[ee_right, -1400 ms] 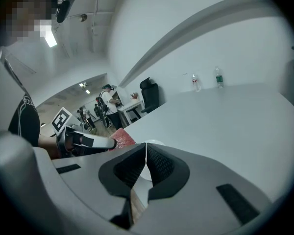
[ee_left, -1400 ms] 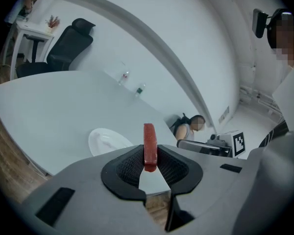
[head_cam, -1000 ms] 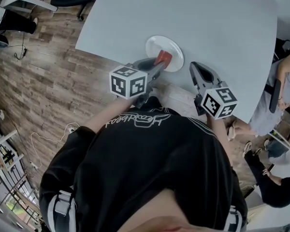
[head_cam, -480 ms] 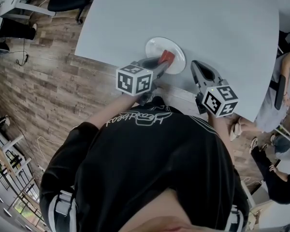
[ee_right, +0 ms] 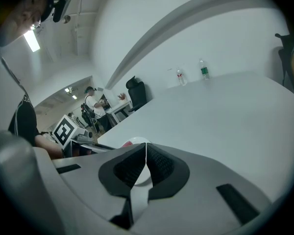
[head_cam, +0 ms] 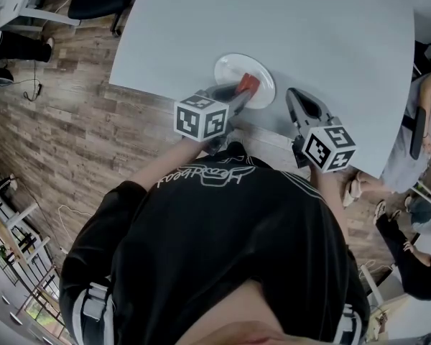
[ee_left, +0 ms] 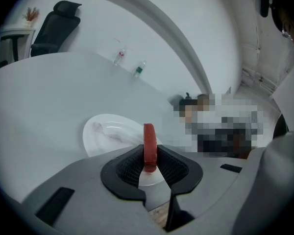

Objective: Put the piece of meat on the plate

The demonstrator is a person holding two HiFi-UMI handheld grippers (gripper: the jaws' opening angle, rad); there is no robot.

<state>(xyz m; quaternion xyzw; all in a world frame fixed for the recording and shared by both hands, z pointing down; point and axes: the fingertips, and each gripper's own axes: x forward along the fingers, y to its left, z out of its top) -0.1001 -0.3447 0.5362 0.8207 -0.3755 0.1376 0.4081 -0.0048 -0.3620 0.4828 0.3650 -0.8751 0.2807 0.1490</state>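
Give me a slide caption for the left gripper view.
Left tongs grip the red piece of meat, with the white plate just beyond.

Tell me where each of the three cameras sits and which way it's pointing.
Head view: on the person's head, looking steeply down at the table; the black-shirted torso, left gripper and right gripper show.
Left gripper view: on the left gripper, looking along its jaws, shut on the piece of meat, toward the plate; only the jaws show.
Right gripper view: on the right gripper, looking along its shut, empty jaws across the table; the left gripper's marker cube shows.
Shared: all three see the plate.
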